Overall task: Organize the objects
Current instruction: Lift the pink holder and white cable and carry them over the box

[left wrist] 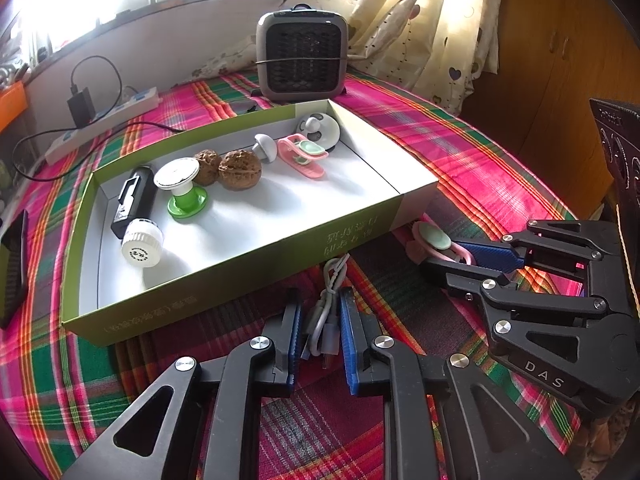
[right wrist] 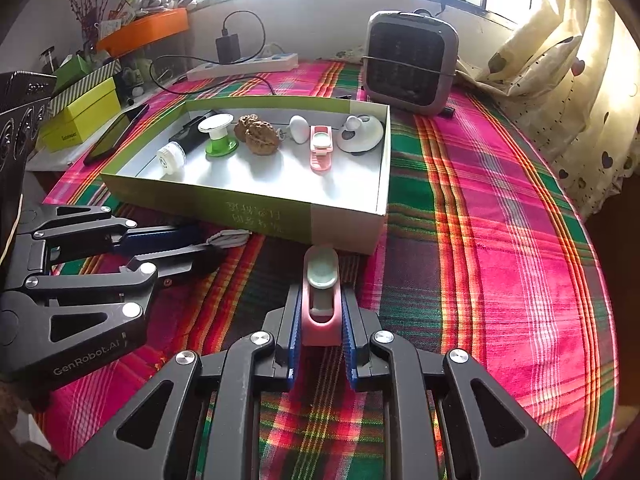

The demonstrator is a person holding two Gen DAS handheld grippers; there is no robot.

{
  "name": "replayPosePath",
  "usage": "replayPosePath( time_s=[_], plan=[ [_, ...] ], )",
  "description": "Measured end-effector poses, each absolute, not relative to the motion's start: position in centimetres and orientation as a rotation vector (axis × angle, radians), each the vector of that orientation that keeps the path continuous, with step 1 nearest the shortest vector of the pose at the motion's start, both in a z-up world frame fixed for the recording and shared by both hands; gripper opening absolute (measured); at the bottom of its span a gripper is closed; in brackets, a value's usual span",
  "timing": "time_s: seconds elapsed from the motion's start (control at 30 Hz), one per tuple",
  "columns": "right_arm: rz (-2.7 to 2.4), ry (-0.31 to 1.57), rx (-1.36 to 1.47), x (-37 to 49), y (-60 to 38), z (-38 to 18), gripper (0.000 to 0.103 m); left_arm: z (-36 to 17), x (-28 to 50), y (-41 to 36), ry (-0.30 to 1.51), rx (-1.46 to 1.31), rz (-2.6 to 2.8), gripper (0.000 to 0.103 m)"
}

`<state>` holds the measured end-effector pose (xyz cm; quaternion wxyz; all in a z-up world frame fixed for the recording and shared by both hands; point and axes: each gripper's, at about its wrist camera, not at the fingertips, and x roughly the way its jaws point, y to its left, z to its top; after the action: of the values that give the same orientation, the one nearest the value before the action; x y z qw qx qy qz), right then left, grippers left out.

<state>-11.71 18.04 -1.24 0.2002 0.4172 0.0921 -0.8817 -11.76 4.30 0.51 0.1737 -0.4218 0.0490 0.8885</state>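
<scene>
Two things left outside the green box (right wrist: 224, 204), on the checked cloth (right wrist: 500, 240), just by the box's near wall.

Right gripper (right wrist: 320, 336): clamped tight on the back end of a pink clip (right wrist: 320, 304), blue pads pressing both sides. Looks like light, hard plastic, a bit smooth, so could slip if squeezed only at the tip. Best held at the thick pink end, as now. Green round pad on top, sticking out in front, almost touching the box wall.

Left gripper (left wrist: 316, 332): closed around a small bundled white cable (left wrist: 326, 312). Soft, bendy, very light. Loose loops could flop or slide out. Best squeezed in the middle of the bundle, where the tie is. Hard to tell if the pads truly pinch it or just sit beside it.

Inside the box, in a row along the far wall: a black flashlight (left wrist: 134, 200), a white bottle (left wrist: 142, 242), a green and white spool (left wrist: 182, 188), two walnuts (left wrist: 228, 168), a small white mushroom thing (left wrist: 266, 146), another pink clip (left wrist: 302, 156), a round panda toy (left wrist: 320, 130). Lots of bare white floor near the front.

In the way: the box's near wall, needing a lift up and over. Grippers close together, so could bump. Behind the box, a grey heater (right wrist: 410, 62), a power strip (right wrist: 244, 66) and a phone (right wrist: 116, 132), all well apart.
</scene>
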Motion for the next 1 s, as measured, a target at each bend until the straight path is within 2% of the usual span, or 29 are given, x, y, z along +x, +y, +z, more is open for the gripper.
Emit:
replayPosePath(
  time_s=[1.0],
  plan=[
    [-2.469, 0.19, 1.12, -9.4, 17.4, 0.4, 0.018, 2.8, -8.9, 2.7, 0.061, -1.137, 2.571, 0.015]
  ],
)
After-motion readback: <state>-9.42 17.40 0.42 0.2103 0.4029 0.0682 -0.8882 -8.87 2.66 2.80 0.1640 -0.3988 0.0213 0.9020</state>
